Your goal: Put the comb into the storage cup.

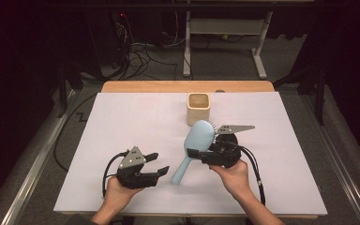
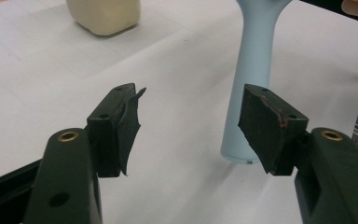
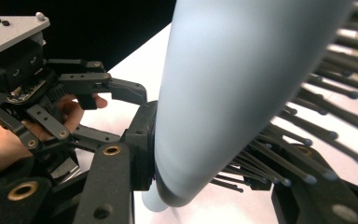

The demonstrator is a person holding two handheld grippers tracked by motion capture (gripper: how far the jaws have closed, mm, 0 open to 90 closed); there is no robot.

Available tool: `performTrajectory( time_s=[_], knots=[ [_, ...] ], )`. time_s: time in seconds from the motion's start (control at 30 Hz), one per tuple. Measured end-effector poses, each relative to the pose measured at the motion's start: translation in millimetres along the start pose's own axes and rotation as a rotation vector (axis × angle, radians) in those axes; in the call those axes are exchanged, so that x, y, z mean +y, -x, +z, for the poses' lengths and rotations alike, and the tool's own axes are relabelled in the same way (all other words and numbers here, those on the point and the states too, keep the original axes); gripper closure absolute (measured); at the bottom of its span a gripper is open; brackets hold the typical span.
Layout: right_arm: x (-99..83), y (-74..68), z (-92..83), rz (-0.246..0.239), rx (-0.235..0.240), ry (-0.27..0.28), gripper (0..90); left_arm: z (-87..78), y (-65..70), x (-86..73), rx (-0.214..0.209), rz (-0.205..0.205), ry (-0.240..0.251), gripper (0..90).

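Pale blue plastic brush [image 1: 194, 145]: held tilted just in front of the cup [image 1: 198, 108], head up near it, handle tip down on the white sheet [image 1: 122, 122]. Right gripper [image 1: 198, 153]: jaws clamped on the brush head, one on the smooth back, one among the bristles. Left gripper [image 1: 160, 165]: left of the handle, jaws spread wide, nothing between them, handle end just beyond one pad.

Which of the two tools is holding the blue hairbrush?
The right tool: it is shut on the blue hairbrush at the head, handle pointing down to the table. The left tool is open and empty, beside the handle.
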State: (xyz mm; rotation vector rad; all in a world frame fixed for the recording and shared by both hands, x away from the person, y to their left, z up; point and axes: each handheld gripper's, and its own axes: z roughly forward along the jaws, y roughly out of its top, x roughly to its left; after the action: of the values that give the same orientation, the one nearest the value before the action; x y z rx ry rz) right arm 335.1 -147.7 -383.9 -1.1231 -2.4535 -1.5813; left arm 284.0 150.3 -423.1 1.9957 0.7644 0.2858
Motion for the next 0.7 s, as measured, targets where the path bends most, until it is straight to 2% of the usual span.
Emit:
performTrajectory(
  time_s=[0.6, 0.7],
  knots=[
    [7.4, 6.5, -12.9, -0.006, -0.037, -0.004, 55.5, -26.1, -27.8, -17.1, 0.084, -0.065, 0.043, 34.9],
    [8.4, 8.1, -15.5, -0.006, -0.045, -0.006, 55.4, -29.2, -32.1, -20.7, 0.11, -0.08, 0.053, 34.5]
  ],
)
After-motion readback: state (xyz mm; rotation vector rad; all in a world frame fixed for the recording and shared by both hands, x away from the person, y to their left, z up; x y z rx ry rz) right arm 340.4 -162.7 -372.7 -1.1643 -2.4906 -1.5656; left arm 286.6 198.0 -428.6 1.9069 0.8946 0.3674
